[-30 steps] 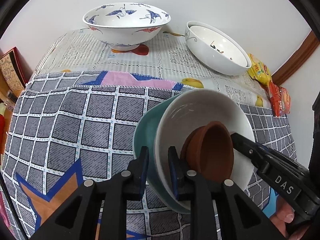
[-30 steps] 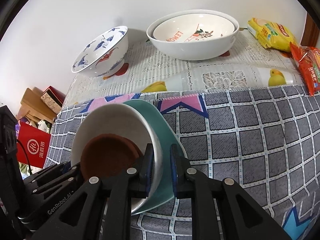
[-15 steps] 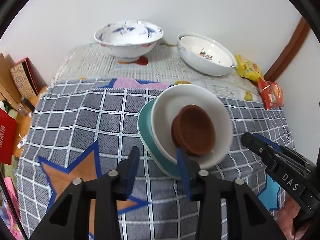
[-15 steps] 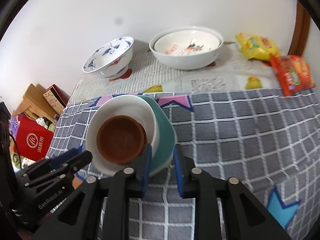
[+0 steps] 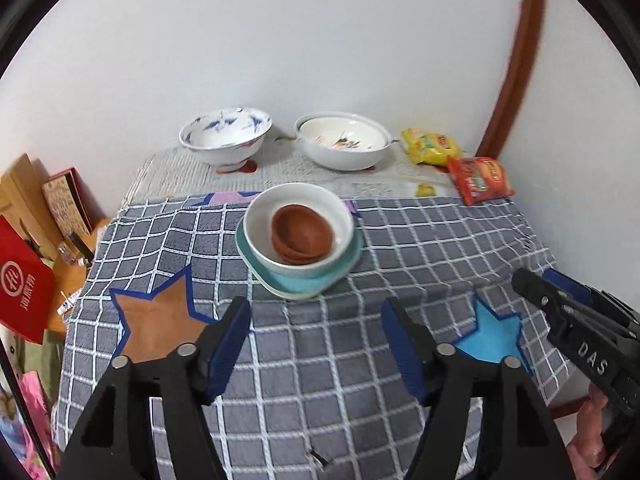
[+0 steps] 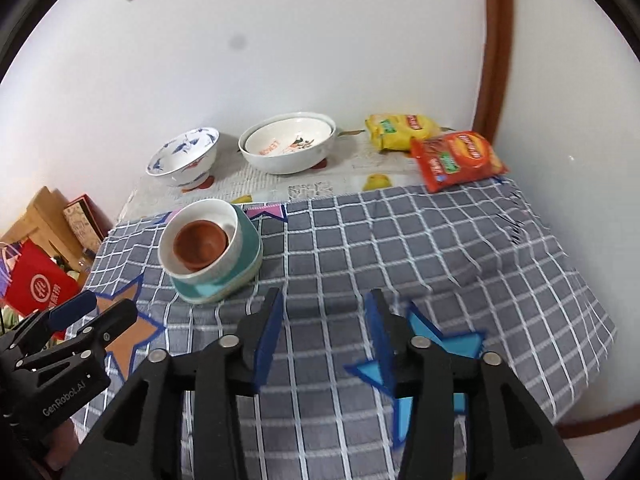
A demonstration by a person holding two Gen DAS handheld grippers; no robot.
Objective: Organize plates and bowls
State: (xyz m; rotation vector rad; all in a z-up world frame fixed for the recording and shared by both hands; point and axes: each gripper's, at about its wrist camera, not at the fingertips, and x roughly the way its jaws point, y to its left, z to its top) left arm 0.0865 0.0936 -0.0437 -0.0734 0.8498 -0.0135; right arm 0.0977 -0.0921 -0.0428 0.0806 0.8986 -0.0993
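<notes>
The stack [image 5: 299, 240] is set on the checked cloth [image 5: 400, 248]: 2 brown bowls [image 6: 200, 241] inside a white bowl [image 6: 236, 240] on a teal plate [image 5: 296, 282]; the left gripper [image 5: 316, 320] and right gripper [image 6: 326, 314] are seen opening, nothing being held between their jaws, both apart from the stack.

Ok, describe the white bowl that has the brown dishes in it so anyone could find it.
On the grey checked cloth, near its far edge, sits a teal plate. The white bowl stands on it, plain inside, unlike the patterned bowls behind.
</notes>
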